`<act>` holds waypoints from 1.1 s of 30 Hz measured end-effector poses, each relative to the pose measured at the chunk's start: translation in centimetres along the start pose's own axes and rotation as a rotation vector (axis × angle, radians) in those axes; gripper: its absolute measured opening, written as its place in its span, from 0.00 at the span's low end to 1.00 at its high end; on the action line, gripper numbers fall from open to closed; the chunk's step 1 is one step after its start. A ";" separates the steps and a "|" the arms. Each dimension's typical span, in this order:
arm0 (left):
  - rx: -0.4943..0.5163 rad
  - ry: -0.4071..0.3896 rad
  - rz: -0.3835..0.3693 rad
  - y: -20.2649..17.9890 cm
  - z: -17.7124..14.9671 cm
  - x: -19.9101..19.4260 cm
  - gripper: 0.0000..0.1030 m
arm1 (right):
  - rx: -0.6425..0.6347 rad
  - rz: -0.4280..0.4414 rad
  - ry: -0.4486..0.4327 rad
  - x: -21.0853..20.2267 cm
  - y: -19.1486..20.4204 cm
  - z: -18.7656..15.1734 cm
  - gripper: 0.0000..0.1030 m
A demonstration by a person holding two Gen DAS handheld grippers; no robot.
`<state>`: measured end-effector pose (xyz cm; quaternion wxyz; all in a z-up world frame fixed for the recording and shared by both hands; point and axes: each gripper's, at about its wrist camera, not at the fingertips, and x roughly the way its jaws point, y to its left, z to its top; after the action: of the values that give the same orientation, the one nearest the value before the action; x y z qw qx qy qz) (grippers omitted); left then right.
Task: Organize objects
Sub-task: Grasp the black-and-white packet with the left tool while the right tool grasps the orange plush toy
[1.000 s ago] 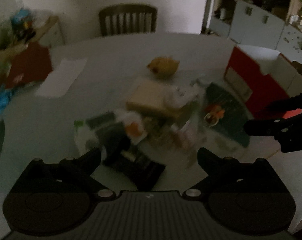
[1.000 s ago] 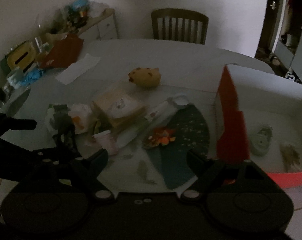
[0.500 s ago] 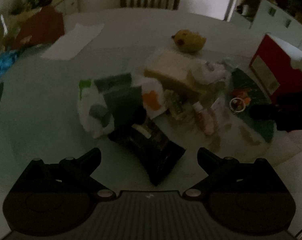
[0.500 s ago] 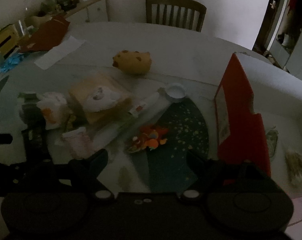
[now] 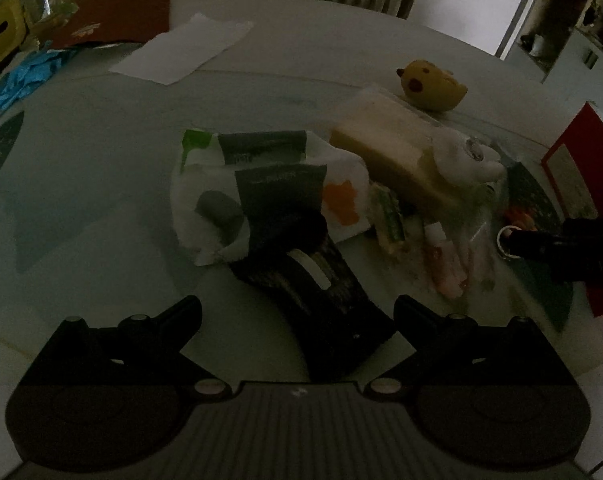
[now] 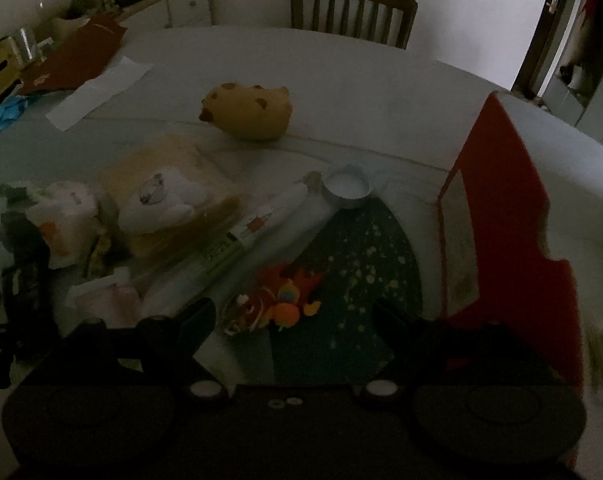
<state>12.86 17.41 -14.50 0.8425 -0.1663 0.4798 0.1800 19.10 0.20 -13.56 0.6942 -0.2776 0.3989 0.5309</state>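
1. At the right edge of the left wrist view, the red box (image 5: pixel 577 168) is cut off, and the small items of the pile are blurred in the dim light.
2. The left gripper (image 5: pixel 297 312) is seen with fingers spread wide and nothing held; a black pouch (image 5: pixel 325 300) lies on the table (image 5: pixel 81 208) between them.
3. The right gripper (image 6: pixel 293 316) is likewise held wide apart and empty, with an orange toy (image 6: pixel 281 300) lying between its fingertips on the table, just left of the red box.

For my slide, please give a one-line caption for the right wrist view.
Open right gripper hovers over an orange toy on a cluttered table, beside a red box.
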 end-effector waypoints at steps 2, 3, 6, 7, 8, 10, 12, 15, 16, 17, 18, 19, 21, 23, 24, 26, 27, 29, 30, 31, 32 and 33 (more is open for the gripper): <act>-0.005 -0.006 0.008 0.0 0.1 0.1 0.99 | -0.009 0.008 0.004 0.3 0.0 0.1 0.82; -0.008 -0.008 0.009 0.0 0.1 0.1 0.99 | -0.017 0.013 0.005 0.5 0.1 0.2 0.81; -0.008 -0.011 0.013 0.0 0.3 0.3 0.98 | -0.024 0.021 0.017 1.0 0.1 0.3 0.81; -0.010 -0.013 0.012 0.0 0.4 0.3 0.98 | -0.021 0.022 0.018 1.1 0.0 0.2 0.81; -0.010 -0.016 0.014 0.0 0.4 0.2 0.96 | -0.017 0.026 0.020 1.2 0.0 0.2 0.81; -0.001 -0.025 0.023 -0.1 0.4 0.1 0.90 | -0.019 0.031 0.026 1.3 0.0 0.1 0.80; 0.007 -0.029 0.019 -0.2 0.5 0.0 0.82 | -0.027 0.036 0.030 1.4 0.1 0.1 0.79; 0.013 -0.032 0.023 -0.3 0.6 -0.2 0.72 | -0.038 0.055 0.031 1.4 0.3 0.0 0.79; 0.014 -0.033 0.024 -0.4 0.6 -0.2 0.70 | -0.044 0.065 0.030 1.3 0.4 0.0 0.79; 0.016 -0.035 0.024 -0.4 0.5 -0.3 0.62 | -0.048 0.067 0.030 1.4 0.5 0.0 0.77; 0.019 -0.040 0.024 -0.4 0.5 -0.4 0.48 | -0.052 0.060 0.029 1.4 0.6 0.0 0.76; 0.024 -0.040 0.023 -0.5 0.5 -0.5 0.45 | -0.053 0.053 0.024 1.3 0.6 0.0 0.71; 0.030 -0.037 0.021 -0.6 0.5 -0.5 0.43 | -0.047 0.051 0.014 1.2 0.6 0.0 0.62; 0.034 -0.037 0.021 -0.6 0.4 -0.6 0.42 | -0.042 0.049 0.008 1.0 0.5 0.1 0.50; 0.036 -0.036 0.020 -0.6 0.3 -0.6 0.42 | -0.039 0.047 0.010 1.0 0.4 0.1 0.47; 0.040 -0.033 0.016 -0.7 0.2 -0.8 0.40 | -0.040 0.046 0.008 0.8 0.4 0.1 0.40; 0.041 -0.029 0.012 -0.7 0.1 -0.8 0.40 | -0.040 0.045 0.009 0.8 0.4 0.0 0.39; 0.048 -0.022 0.002 -0.8 0.0 -1.0 0.39 | -0.031 0.044 0.012 0.5 0.4 -0.2 0.39; 0.051 -0.021 -0.002 -0.9 -0.1 -1.2 0.38 | -0.026 0.045 0.012 0.3 0.3 -0.4 0.39; 0.055 -0.017 -0.008 -0.9 -0.1 -1.3 0.37 | -0.022 0.043 0.014 0.1 0.2 -0.6 0.39; 0.059 -0.013 -0.014 -1.0 -0.2 -1.4 0.33 | -0.017 0.043 0.016 -0.2 0.2 -0.7 0.39; 0.062 -0.009 -0.020 -1.1 -0.3 -1.6 0.31 | -0.011 0.046 0.017 -0.6 0.1 -0.9 0.39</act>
<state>12.39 16.09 -13.07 0.8512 -0.1440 0.4796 0.1570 18.70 -0.84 -13.57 0.6769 -0.2764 0.4081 0.5467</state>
